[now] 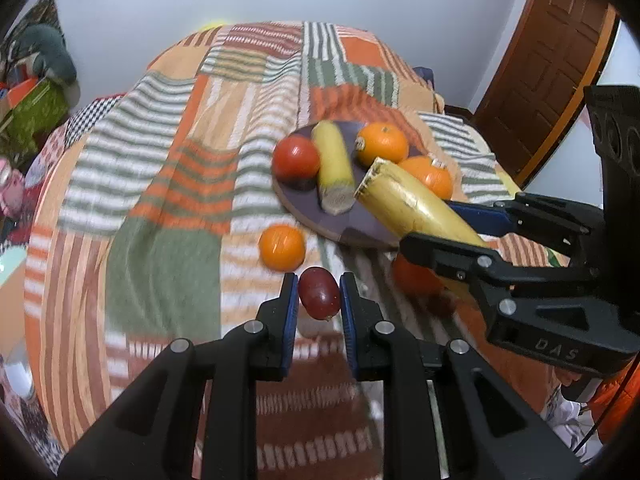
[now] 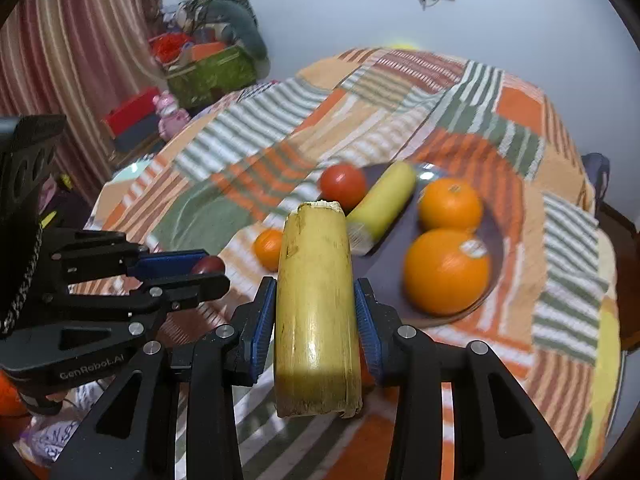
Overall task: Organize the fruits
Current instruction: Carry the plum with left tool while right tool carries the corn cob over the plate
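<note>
Your left gripper (image 1: pixel 319 294) clamps the plum (image 1: pixel 319 293), just short of the plate (image 1: pixel 316 216); your right gripper (image 2: pixel 315 320) grips a banana (image 2: pixel 314 312) held over the plate's near rim.

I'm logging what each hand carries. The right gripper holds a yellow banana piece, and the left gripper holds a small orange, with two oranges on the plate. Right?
Not quite. The left gripper holds a small dark red fruit, not an orange; the left wrist view shows it between the fingers. The small orange lies loose on the blanket. The rest stands: the right gripper holds the banana piece, and two oranges sit on the plate.
</note>
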`<state>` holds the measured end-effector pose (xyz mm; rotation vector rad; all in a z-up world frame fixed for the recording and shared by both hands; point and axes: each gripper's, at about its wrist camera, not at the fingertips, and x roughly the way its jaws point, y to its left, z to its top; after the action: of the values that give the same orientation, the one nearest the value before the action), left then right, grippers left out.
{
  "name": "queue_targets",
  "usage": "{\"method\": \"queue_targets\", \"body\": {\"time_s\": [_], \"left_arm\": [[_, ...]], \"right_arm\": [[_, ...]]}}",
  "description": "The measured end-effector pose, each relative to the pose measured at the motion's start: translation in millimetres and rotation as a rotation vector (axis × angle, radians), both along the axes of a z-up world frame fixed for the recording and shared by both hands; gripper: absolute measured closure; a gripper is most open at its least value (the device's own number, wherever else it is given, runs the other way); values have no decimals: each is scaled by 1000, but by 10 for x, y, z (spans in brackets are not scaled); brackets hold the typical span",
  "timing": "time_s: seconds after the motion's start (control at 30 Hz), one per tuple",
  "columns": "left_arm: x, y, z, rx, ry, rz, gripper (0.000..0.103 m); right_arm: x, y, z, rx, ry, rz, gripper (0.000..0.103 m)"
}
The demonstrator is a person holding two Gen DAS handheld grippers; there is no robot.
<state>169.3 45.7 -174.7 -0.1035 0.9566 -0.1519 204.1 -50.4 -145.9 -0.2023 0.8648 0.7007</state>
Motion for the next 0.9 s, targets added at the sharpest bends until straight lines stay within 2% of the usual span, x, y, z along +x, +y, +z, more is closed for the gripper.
{"method": "queue_targets", "body": {"time_s": [0.13, 0.43, 0.67, 0.9], "left_arm": [[211, -96, 67, 11, -18, -27, 83], [739, -118, -13, 35, -14, -33, 83], [1057, -65, -217, 47, 34, -34, 83], [1180, -31, -359, 32, 72, -31, 83]], "right_arm": [[171, -75, 86, 11, -26, -40, 67], [581, -110, 135, 18, -49, -84, 67], [886, -21, 23, 15, -32, -92, 67], [1017, 132, -111, -17, -11, -76, 67]]}}
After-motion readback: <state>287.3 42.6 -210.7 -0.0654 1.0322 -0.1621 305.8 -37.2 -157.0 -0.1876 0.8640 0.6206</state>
